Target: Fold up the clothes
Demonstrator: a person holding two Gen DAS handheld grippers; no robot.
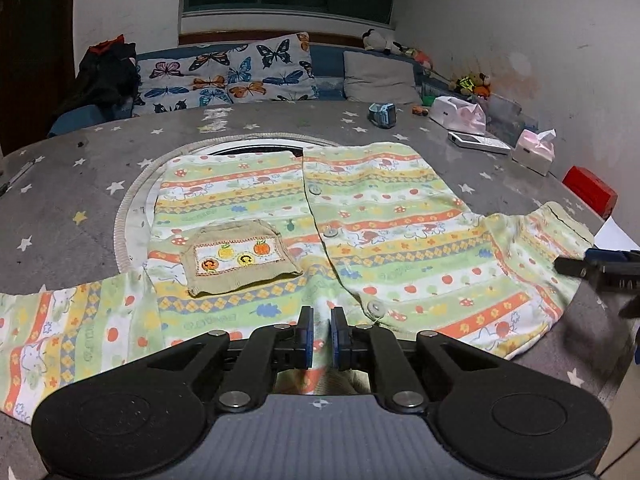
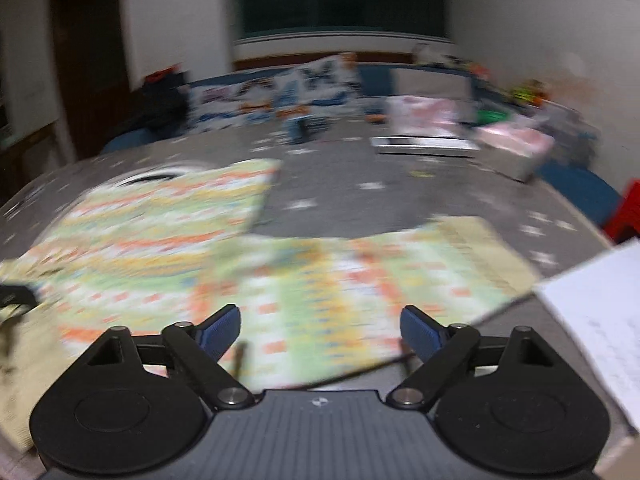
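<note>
A child's striped green, orange and yellow button shirt (image 1: 360, 232) lies spread flat on the grey star-patterned table (image 1: 80, 184), both sleeves out, with a khaki embroidered pocket (image 1: 236, 258) on its left half. My left gripper (image 1: 321, 338) is at the shirt's near hem in the middle, jaws almost together with cloth between the pads. My right gripper (image 2: 320, 330) is open over the right sleeve (image 2: 360, 280); that view is motion-blurred. The right gripper also shows at the right edge of the left wrist view (image 1: 600, 270).
At the back right of the table are tissue boxes (image 1: 534, 152), a white device (image 1: 478, 142), a blue watch box (image 1: 382, 114) and a red box (image 1: 590, 190). White paper (image 2: 600, 328) lies at the near right edge. Butterfly pillows (image 1: 228, 76) sit behind.
</note>
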